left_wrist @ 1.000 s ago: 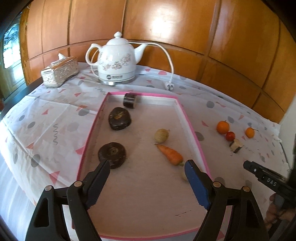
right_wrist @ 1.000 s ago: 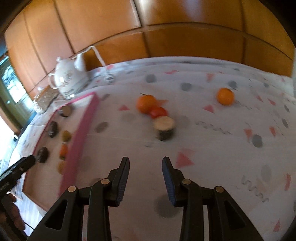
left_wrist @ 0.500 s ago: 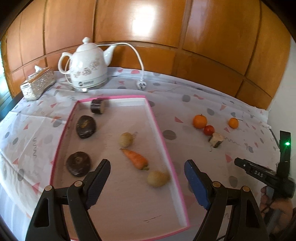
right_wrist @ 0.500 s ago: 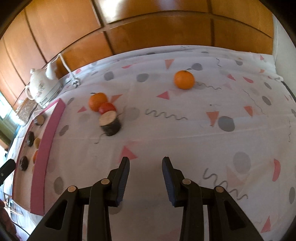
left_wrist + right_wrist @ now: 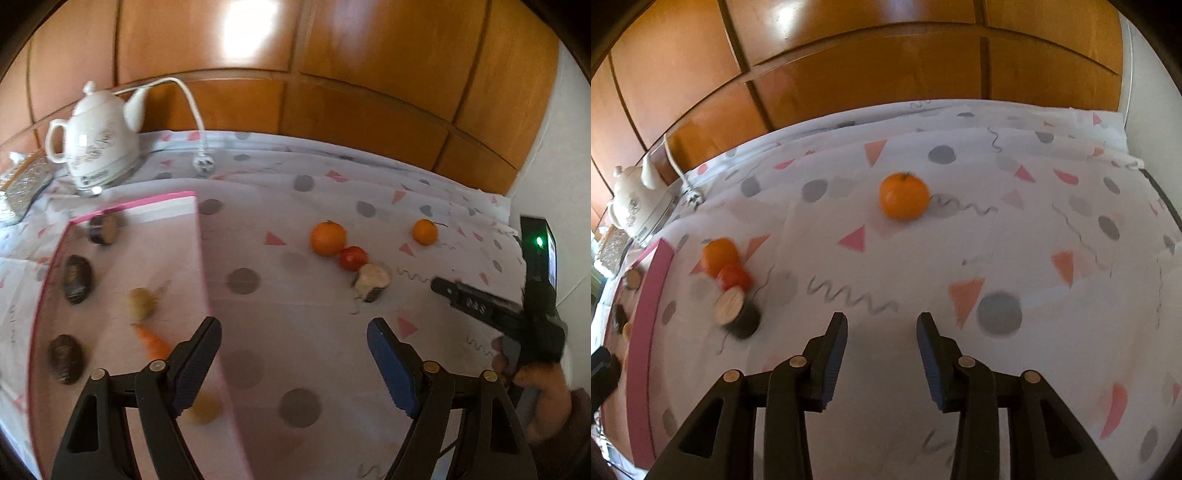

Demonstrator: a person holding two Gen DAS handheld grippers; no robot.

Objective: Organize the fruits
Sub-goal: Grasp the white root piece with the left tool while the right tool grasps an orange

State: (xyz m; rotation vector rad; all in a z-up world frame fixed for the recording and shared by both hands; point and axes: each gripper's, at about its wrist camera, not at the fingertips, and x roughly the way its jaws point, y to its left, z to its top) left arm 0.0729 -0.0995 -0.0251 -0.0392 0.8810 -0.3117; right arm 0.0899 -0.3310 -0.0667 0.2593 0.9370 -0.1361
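Note:
A pink-rimmed tray point(image 5: 195, 236) on the left holds several dark brown pieces, a carrot point(image 5: 151, 341) and pale round items. On the cloth right of it lie an orange point(image 5: 328, 238), a red fruit point(image 5: 353, 258), a cut log-like piece point(image 5: 371, 281) and a lone orange point(image 5: 424, 232). My left gripper point(image 5: 293, 350) is open and empty above the tray's right rim. My right gripper point(image 5: 881, 347) is open and empty, with the lone orange point(image 5: 904, 196) straight ahead. The orange point(image 5: 718, 254), red fruit point(image 5: 735, 277) and log piece point(image 5: 737, 312) lie to its left.
A white teapot point(image 5: 98, 142) with a cord and plug point(image 5: 203, 164) stands at the back left beside a silver tissue box point(image 5: 26, 181). Wood panelling backs the table. The right gripper body point(image 5: 491, 306) shows in the left wrist view at right.
My left gripper has swung right, from over the tray's middle to over its right rim. My right gripper has moved right and forward, bringing the lone orange closer and centred.

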